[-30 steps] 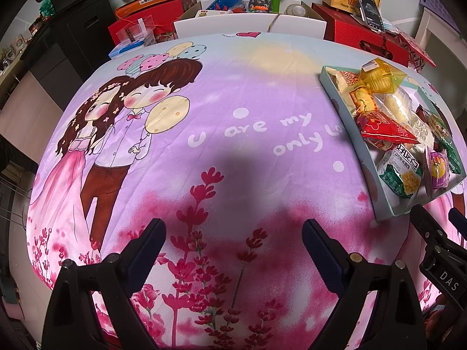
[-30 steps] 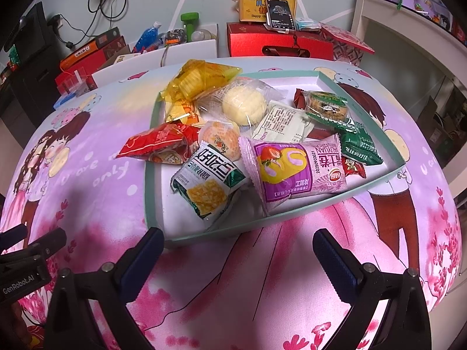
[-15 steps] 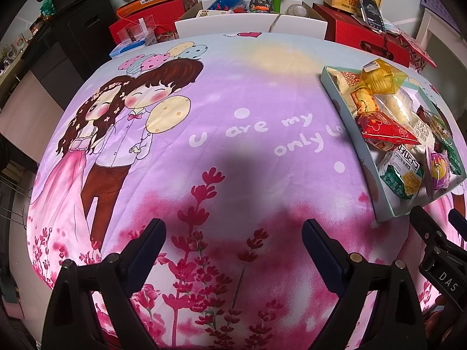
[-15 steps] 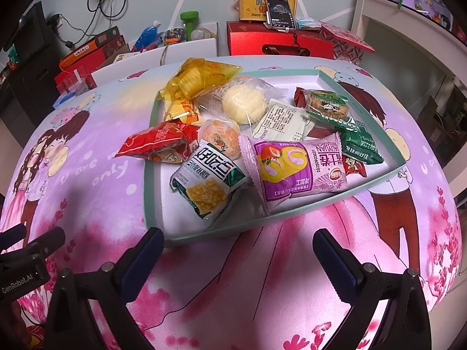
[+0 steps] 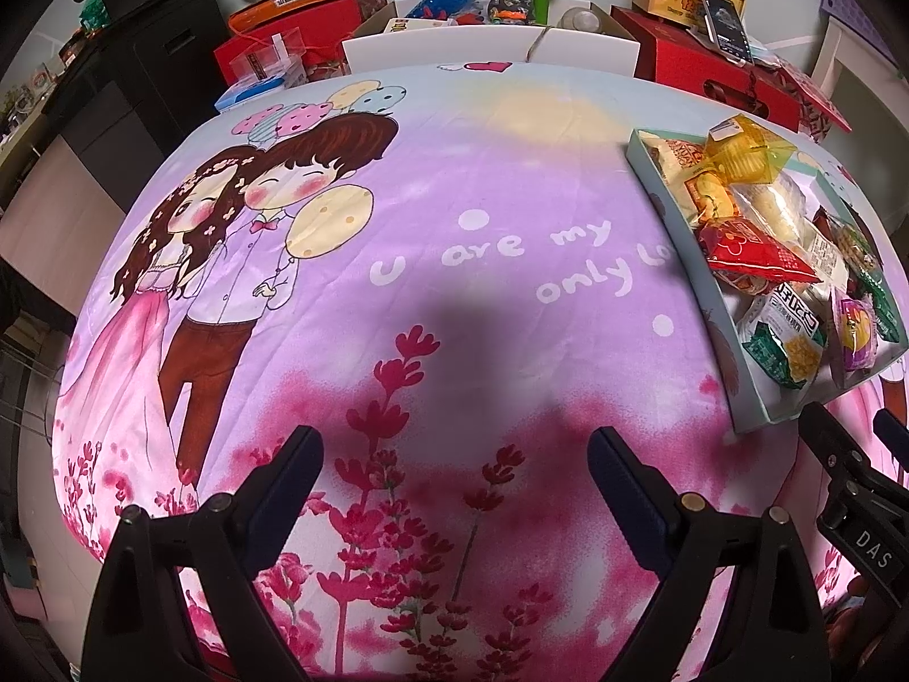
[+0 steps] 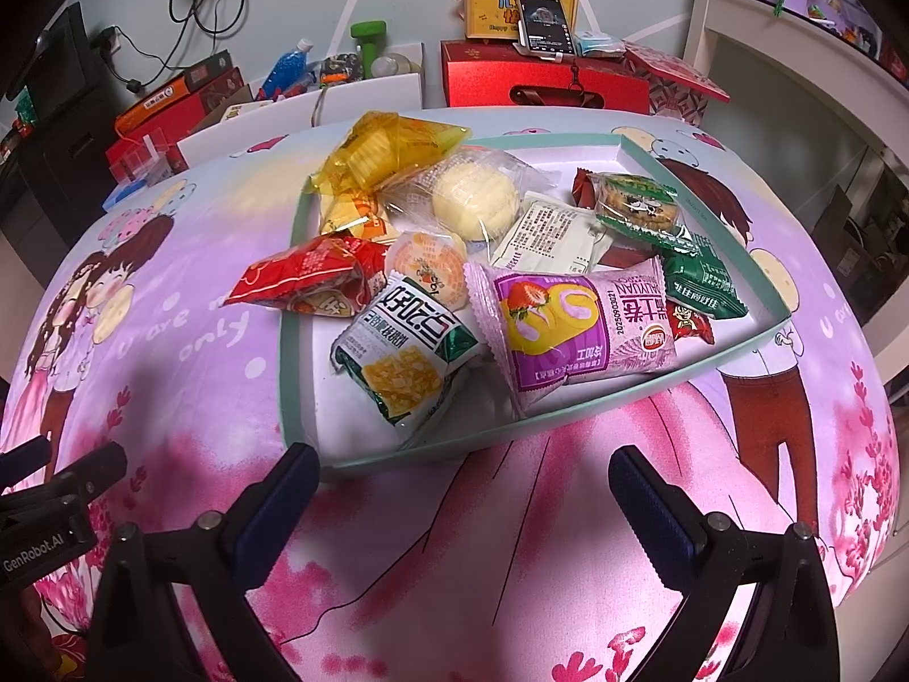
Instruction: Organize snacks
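A shallow teal-rimmed tray lies on the cartoon-print cloth and holds several wrapped snacks. Among them are a pink strawberry cake pack, a green-and-white cracker pack, a red pack hanging over the left rim, a yellow bag and a clear-wrapped bun. My right gripper hovers open just in front of the tray's near rim, nothing between its fingers. My left gripper is open over bare cloth, left of the tray.
Red gift boxes, a yellow carton with a phone propped on it, a blue bottle, a green dumbbell and white boxes crowd the table's far edge. A white doorway stands at the right.
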Demonstrator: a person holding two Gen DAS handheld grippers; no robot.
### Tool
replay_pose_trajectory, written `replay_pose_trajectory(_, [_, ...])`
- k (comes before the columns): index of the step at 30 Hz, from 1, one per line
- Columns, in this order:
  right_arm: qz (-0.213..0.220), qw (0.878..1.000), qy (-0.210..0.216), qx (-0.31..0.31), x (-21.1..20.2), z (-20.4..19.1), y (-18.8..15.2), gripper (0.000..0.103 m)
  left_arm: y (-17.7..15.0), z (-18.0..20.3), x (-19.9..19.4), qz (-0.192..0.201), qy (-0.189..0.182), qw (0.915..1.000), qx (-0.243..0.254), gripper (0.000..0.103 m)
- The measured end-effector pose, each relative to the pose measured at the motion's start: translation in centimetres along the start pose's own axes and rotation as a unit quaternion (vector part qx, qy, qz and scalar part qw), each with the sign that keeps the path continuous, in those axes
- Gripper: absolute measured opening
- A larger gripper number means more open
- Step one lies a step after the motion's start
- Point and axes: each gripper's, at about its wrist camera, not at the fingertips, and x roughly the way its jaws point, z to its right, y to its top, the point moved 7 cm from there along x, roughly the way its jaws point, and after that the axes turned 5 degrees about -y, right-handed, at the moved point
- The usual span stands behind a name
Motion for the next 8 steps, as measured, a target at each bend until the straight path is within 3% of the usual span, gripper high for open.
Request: replay_pose_trajectory(8, [0.000,1.000,0.000,0.000,0.10,0.09,0.01,0.103,0.03,0.34,-0.33,0.010,-0.004,0.9999,0.006,0.094])
